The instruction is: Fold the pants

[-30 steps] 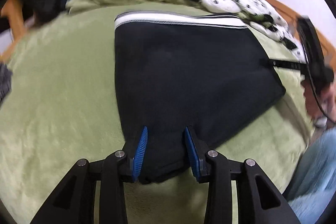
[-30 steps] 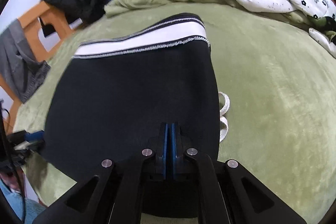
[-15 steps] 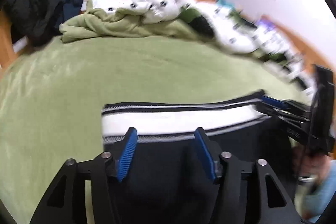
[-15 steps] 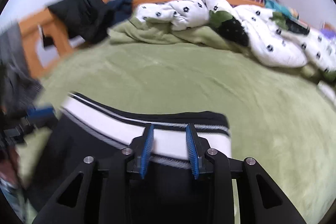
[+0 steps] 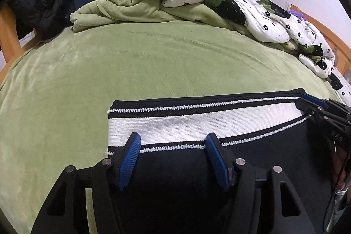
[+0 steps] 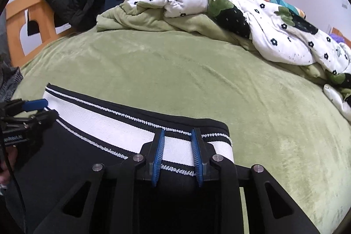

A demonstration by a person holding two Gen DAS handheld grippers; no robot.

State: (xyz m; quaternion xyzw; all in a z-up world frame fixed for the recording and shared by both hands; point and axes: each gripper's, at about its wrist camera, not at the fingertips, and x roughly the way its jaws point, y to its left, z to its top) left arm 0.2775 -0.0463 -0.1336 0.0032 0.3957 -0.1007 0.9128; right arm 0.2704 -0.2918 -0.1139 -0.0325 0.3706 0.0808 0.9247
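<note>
Near the front edge of the bed (image 5: 65,71), the black pants (image 5: 175,179) lie flat with their white waistband (image 5: 197,124) farthest away — left gripper (image 5: 173,155) and right gripper (image 6: 177,152) hover with fingers apart, holding nothing, apparently so the fold can settle.

The pants (image 5: 197,190) are matt black cloth with a ribbed white knit waistband (image 5: 197,124). The bed (image 5: 153,63) wears a fuzzy green fleece cover. The headboard (image 6: 19,21) looks like varnished wood.
</note>
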